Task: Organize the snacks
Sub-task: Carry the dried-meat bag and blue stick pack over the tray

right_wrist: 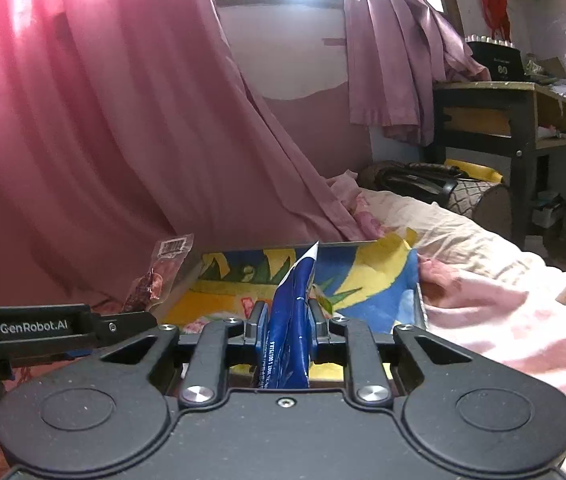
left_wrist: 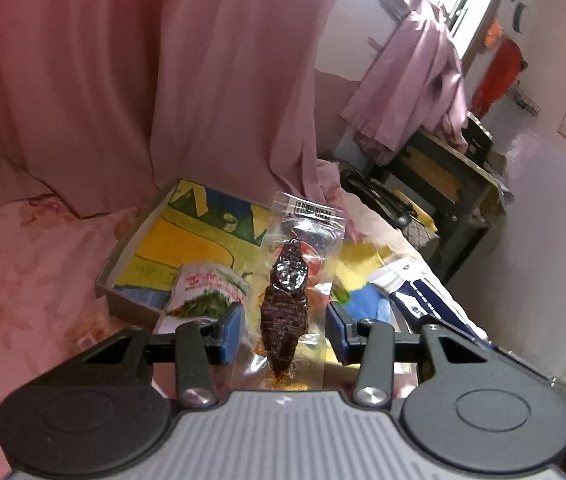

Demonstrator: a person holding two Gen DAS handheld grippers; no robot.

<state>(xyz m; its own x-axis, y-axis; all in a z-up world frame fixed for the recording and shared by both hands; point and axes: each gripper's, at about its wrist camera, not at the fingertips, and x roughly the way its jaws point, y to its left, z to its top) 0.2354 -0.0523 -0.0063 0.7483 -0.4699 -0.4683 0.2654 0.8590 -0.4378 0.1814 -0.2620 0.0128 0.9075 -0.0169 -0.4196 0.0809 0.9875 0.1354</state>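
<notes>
A clear packet with a dark brown meat snack stands upright between the blue pads of my left gripper; the jaws stand wide apart, a gap on each side, so it looks open. The packet also shows in the right wrist view. My right gripper is shut on a blue and white snack packet, held on edge over the shallow box with a yellow, blue and green lining. That packet shows in the left wrist view. A white and green snack packet lies in the box.
The box sits on a bed with a pink floral cover. Pink curtains hang behind. A dark wooden desk stands at the right, with a black bag beside the bed.
</notes>
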